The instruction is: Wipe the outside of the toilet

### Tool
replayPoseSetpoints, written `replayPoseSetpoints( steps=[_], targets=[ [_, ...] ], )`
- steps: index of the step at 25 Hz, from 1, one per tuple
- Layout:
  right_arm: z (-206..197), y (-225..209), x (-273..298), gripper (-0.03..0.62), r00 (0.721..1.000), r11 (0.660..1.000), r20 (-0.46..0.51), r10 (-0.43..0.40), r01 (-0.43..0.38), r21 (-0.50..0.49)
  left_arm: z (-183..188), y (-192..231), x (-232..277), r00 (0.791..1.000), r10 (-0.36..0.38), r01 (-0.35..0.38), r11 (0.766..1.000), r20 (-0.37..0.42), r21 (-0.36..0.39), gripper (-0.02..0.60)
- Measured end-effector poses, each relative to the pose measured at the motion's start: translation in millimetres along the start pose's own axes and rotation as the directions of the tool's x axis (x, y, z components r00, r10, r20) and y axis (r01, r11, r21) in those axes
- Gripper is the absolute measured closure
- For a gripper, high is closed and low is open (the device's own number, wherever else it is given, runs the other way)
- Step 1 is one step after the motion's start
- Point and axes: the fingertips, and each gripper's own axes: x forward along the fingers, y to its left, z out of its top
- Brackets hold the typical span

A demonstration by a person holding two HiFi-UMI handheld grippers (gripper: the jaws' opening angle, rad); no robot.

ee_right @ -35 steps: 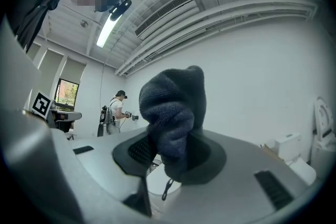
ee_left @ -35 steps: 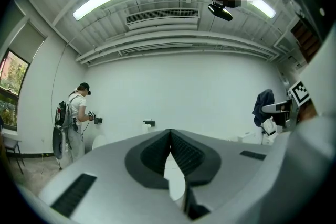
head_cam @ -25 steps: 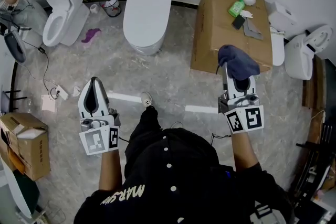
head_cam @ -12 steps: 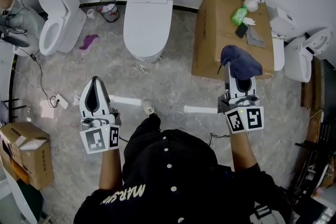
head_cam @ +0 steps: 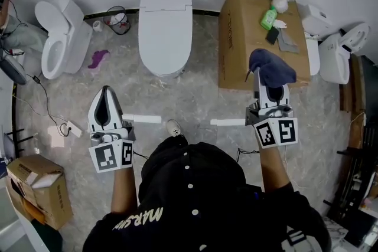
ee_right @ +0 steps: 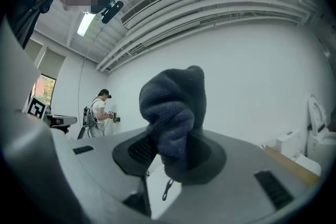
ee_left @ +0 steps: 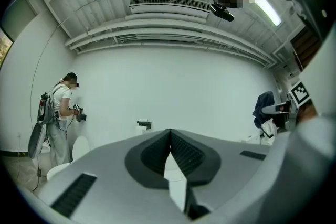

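Large cardboard box (head_cam: 242,38) with green bottle (head_cam: 268,16) on top, purple rag (head_cam: 98,58) on floor, small cardboard box (head_cam: 40,190)

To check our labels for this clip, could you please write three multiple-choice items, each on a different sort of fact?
1. Where is the green bottle? A) on the cardboard box B) on the floor C) on a toilet lid
2. What colour is the cloth? A) white B) dark blue C) red
3. How do the jaws of the left tool stand? A) wide apart B) shut on the cloth C) together, empty
Answers: 1 A, it is on the box top; 2 B, dark blue shows in the jaws of the right tool; 3 C, the left gripper view shows the pads meeting.
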Motion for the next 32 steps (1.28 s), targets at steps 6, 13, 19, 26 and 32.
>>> replayPoseSetpoints(
  steps=[6,13,19,26,32],
  targets=[
    [0.1,9.9,15.1,0.474,1.0,0.999,-0.001,-0.027,0.027,-0.029,1.1,17.2,21.0,0.999,-0.047,0.047,0.999,-0.001,0.003,0.57],
    [-14.8,21.3,17.6,0.474,0.999,0.999,-0.047,-0.026,0.024,-0.044,-17.6,26.9,30.1,0.997,-0.067,0.067,0.998,-0.04,-0.011,0.569],
    [-24.1,12.0,32.4,0.474,0.997,0.999,-0.072,-0.004,0.002,-0.036,-23.7,15.7,43.6,0.996,-0.067,0.067,0.998,-0.054,-0.007,0.569],
    [-15.9,-2.6,67.8,0.474,0.998,0.999,-0.039,0.04,-0.041,-0.021,-10.5,12.2,64.8,0.999,-0.024,0.024,1.0,-0.036,0.01,0.571],
    [-25.0,-25.5,95.2,0.474,0.997,0.998,-0.058,0.06,-0.061,-0.01,-13.4,0.0,93.4,0.999,-0.004,0.004,1.0,-0.045,0.016,0.57]
  ],
)
